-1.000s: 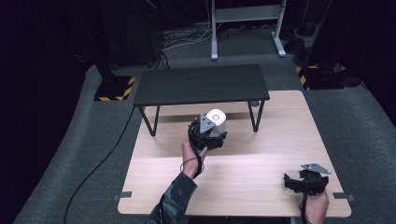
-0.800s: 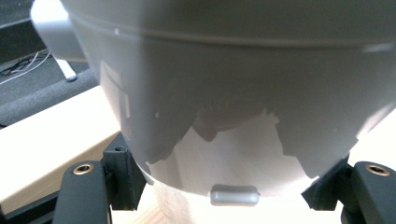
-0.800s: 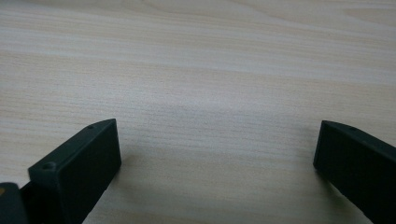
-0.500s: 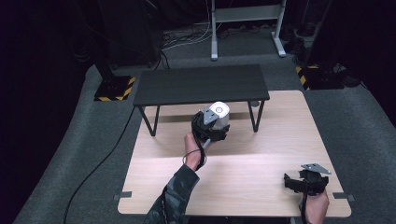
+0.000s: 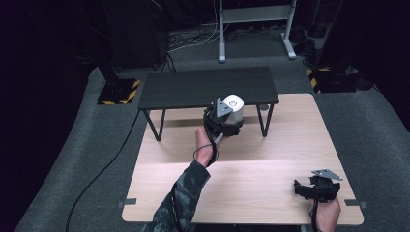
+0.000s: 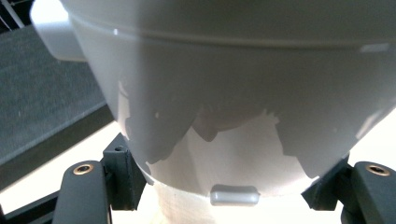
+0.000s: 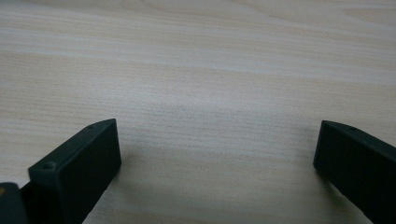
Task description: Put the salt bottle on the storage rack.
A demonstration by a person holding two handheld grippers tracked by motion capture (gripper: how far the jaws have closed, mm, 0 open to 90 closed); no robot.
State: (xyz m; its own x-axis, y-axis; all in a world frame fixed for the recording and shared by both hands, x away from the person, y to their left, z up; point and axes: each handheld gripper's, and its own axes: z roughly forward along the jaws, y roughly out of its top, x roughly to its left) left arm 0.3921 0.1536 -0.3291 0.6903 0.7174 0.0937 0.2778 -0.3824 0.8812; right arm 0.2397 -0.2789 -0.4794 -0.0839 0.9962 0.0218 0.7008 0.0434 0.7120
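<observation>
- Altogether: one white plastic cup-shaped container, gripped by the left claw, raised at the near edge of the single low black shelf.
- Right claw: jaws spread, holding nothing, resting at the near right corner of the light wooden bench.
- Bare bench surface lies between the two claws.

Right gripper: two black jaws stand wide apart, one rising at 7 o'clock, the other at 4 o'clock. Nothing sits between them. Pale wooden table behind, grain running 9 to 3 o'clock.
</observation>
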